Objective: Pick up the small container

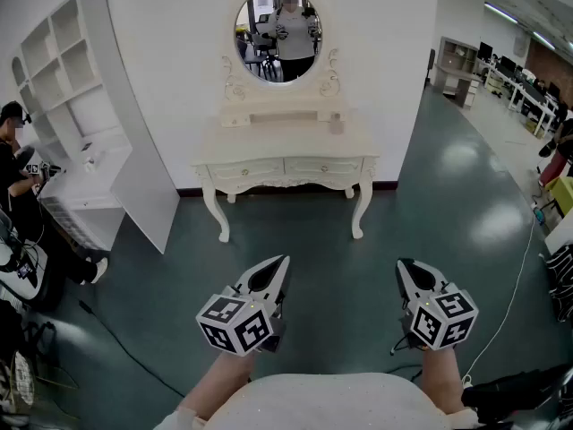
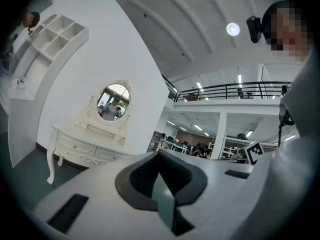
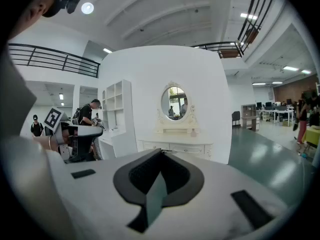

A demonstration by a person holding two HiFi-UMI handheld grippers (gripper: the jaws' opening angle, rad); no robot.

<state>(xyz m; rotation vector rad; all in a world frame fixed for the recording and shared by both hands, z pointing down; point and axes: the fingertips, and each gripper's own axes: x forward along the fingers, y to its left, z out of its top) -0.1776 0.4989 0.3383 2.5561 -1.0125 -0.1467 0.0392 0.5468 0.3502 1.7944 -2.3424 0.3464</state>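
The small container point(image 1: 336, 125) stands on the right end of the white dressing table point(image 1: 269, 147), below the oval mirror point(image 1: 278, 34), far ahead across the green floor. In the right gripper view the container point(image 3: 192, 132) shows as a small pale pot on the tabletop. My left gripper point(image 1: 281, 262) and right gripper point(image 1: 402, 264) are held side by side in front of me, well short of the table. Both point toward it with jaws closed tip to tip and nothing between them. The closed tips show in the left gripper view point(image 2: 159, 153) and the right gripper view point(image 3: 160, 150).
A white shelf unit with a desk point(image 1: 85, 124) stands at the left, with a seated person point(image 1: 16, 164) beside it. A cable point(image 1: 515, 294) runs over the floor at the right. Office desks point(image 1: 528, 88) fill the back right.
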